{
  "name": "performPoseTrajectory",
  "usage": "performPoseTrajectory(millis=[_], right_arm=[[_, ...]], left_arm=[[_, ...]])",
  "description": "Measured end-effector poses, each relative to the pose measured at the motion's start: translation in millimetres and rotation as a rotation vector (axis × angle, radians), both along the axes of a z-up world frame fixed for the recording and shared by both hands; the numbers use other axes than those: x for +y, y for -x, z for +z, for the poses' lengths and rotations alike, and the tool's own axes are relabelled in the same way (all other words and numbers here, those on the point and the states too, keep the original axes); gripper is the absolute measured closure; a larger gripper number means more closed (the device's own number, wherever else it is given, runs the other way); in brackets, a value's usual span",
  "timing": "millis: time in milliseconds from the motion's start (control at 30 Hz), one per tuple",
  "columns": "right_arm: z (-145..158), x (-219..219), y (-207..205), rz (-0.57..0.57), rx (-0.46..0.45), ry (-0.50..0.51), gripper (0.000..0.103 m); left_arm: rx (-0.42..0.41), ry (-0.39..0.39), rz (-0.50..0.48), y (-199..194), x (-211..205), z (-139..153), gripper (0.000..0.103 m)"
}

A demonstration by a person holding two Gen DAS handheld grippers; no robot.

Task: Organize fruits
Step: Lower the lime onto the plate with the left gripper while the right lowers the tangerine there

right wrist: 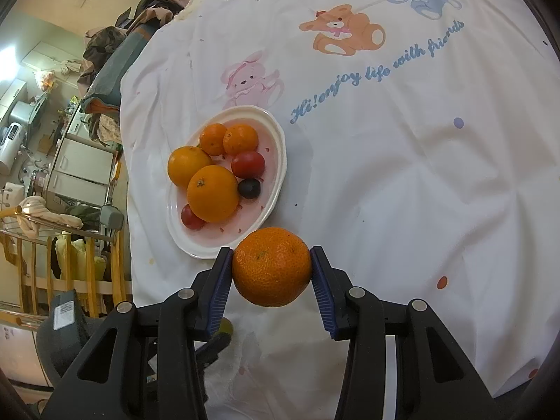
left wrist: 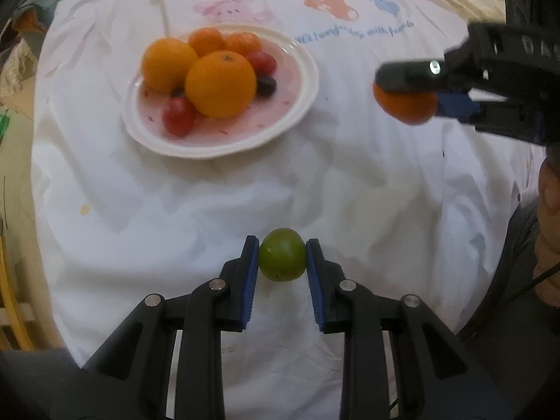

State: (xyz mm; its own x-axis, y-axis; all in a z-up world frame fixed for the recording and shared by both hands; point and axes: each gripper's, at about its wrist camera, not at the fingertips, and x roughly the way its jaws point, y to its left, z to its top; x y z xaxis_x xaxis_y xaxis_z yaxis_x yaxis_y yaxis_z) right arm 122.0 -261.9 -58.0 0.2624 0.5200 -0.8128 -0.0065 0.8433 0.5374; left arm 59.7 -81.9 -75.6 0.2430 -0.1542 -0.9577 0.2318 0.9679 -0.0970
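White cloth printed with cartoon animals covers the worktop, and a pale oval plate on it holds oranges, cherry tomatoes and a dark grape. Just beside the plate's near rim, the right hand-held gripper clamps a mandarin above the cloth. Nearer than the plate, the left hand-held gripper pinches a small green fruit between its blue pads.

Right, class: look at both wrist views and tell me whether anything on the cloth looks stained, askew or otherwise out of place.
Little stands out. The white printed cloth is wrinkled and carries a small yellowish stain near its left edge. The white oval plate of fruit sits upright with nothing spilled. The small green fruit has a few dark specks.
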Motion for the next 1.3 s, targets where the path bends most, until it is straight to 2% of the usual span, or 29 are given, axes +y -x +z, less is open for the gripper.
performPoseTrajectory(millis=[167, 400, 667, 867, 933, 1100, 1300], right_arm=[[10.0, -0.3, -1.5, 0.003, -0.031, -0.030, 0.057], [39.4, -8.0, -10.3, -0.005, -0.136, -0.107, 0.057], [56.1, -6.8, -58.0, 0.040, -0.184, -0.115, 0.057], [33.5, 6.8, -88.0, 0.068, -0.125, -0.083, 0.057], [21.5, 17.6, -94.3, 0.095, -0.098, -0.065, 0.057], [-6.3, 37.2, -103.1, 0.132, -0.042, -0.050, 0.057], [-30.3, 50.4, -106.4, 0.156, 0.001, -0.002, 0.057]], left_arm=[[-0.055, 0.006, 0.088, -8.6, 23.7, 15.8, 0.080], [-0.118, 0.003, 0.200, -22.1, 51.8, 41.4, 0.080], [-0.135, -0.016, 0.280, -67.1, 81.6, 53.1, 0.080], [-0.094, -0.009, 0.331, -101.4, 90.3, 38.0, 0.080], [-0.067, 0.020, 0.331, -110.8, 89.4, 27.0, 0.080], [-0.033, 0.032, 0.357, -124.6, 89.4, 4.3, 0.079], [-0.028, 0.018, 0.374, -128.3, 89.4, -5.6, 0.079]])
